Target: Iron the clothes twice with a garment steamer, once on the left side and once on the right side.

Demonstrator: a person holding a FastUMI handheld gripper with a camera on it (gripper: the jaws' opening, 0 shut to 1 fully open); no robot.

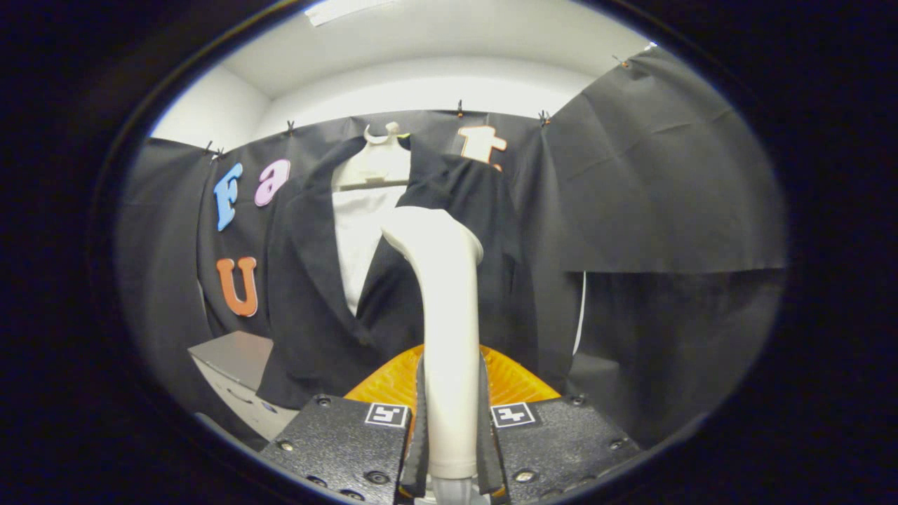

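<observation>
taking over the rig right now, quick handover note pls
Tool: shut on the garment steamer, both fingers pressing its handle, head pointing up and forward.
Jacket: dark, hanging on a hanger over a white shirt, just beyond the steamer head; contact cannot be told.
Done: steamer picked up and brought to the jacket.
Left: passes completed cannot be judged from this view; assume both the left and right sides remain.

Claw (450,421) clamped on steamer (445,294)

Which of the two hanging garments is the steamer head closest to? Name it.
The black jacket. The steamer, clamped in the tongs, has its head over the jacket's front panel. The white shirt sits farther in, showing between the lapels.
</observation>
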